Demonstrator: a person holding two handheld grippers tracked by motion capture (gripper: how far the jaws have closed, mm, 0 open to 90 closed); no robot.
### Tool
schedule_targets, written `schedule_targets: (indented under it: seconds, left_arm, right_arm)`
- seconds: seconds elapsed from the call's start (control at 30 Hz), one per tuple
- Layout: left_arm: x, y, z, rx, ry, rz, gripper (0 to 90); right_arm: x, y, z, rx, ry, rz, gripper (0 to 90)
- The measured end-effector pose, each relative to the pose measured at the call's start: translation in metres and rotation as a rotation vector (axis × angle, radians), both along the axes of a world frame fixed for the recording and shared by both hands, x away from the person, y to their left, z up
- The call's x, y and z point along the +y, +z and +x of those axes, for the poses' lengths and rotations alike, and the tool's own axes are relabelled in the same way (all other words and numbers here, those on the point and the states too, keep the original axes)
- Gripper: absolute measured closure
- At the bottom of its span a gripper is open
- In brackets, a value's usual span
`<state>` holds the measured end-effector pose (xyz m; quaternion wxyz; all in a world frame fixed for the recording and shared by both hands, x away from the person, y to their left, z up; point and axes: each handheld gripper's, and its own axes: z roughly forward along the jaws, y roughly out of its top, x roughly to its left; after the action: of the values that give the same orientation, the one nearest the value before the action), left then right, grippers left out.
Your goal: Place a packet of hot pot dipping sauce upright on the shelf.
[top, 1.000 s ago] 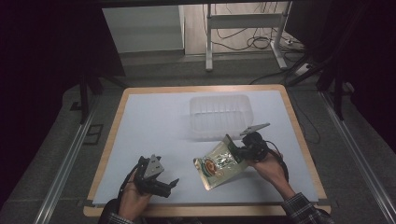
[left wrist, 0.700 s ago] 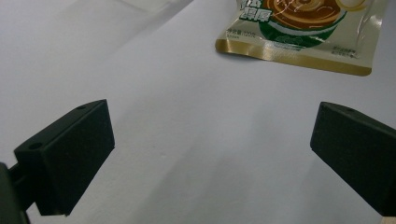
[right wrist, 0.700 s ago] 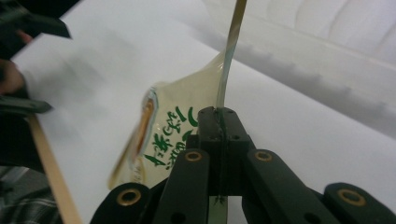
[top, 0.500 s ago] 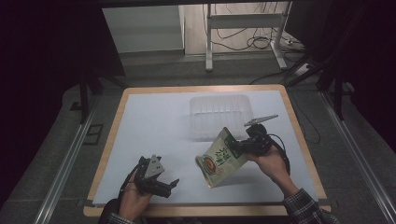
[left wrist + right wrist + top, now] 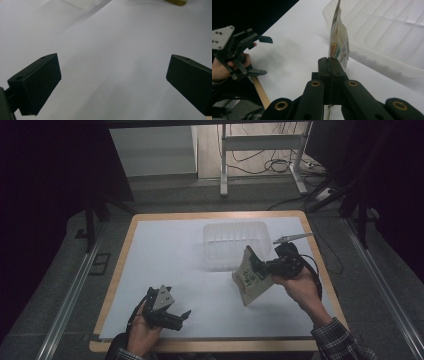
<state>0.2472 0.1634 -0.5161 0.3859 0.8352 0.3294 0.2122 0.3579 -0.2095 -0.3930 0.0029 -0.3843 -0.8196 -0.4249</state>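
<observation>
Left gripper (image 5: 172,316) low over the near left of the white table (image 5: 165,250), jaws wide apart with only bare surface between them. Centre, toward the far side: clear plastic tub (image 5: 230,240) standing on the table. Right gripper (image 5: 261,268) has its jaws clamped together on one edge of a flat printed pouch (image 5: 249,279). Pouch is lifted clear of the table, tilted, just in front of the tub's near wall.

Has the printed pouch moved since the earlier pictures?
Yes. The pouch, pinched in the right tongs, has risen off the table and tilted upright, nearer the clear tray.
</observation>
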Motion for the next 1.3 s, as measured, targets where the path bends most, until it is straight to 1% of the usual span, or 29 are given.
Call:
schedule_targets:
  seconds: [0.1,0.23,0.43,0.7,0.9,1.07,1.3]
  left_arm:
    - [-0.001,0.0,0.0,0.001,-0.001,0.001,0.0]
    - [-0.001,0.0,0.0,0.001,0.0,0.003,0.0]
    - [0.0,0.0,0.0,-0.003,0.005,-0.003,0.0]
    - [0.0,0.002,-0.001,-0.016,0.005,-0.003,0.0]
    - [-0.001,0.002,-0.001,-0.016,0.003,-0.002,0.0]
    - [-0.001,0.003,-0.002,-0.024,0.006,-0.003,0.0]
    - [-0.001,0.003,-0.002,-0.023,0.005,-0.003,0.0]
  right_arm:
    - [-0.007,0.004,0.001,-0.008,-0.027,-0.003,89.1]
    - [-0.018,0.008,0.003,-0.001,-0.059,0.017,89.1]
    - [-0.03,0.017,0.002,-0.012,-0.084,0.032,89.1]
    - [-0.038,0.028,0.003,-0.024,-0.104,0.028,89.1]
    - [-0.045,0.036,0.004,-0.026,-0.13,0.04,89.1]
    - [-0.05,0.042,0.009,-0.031,-0.152,0.051,89.1]
    - [-0.055,0.05,0.018,-0.048,-0.189,0.053,89.1]
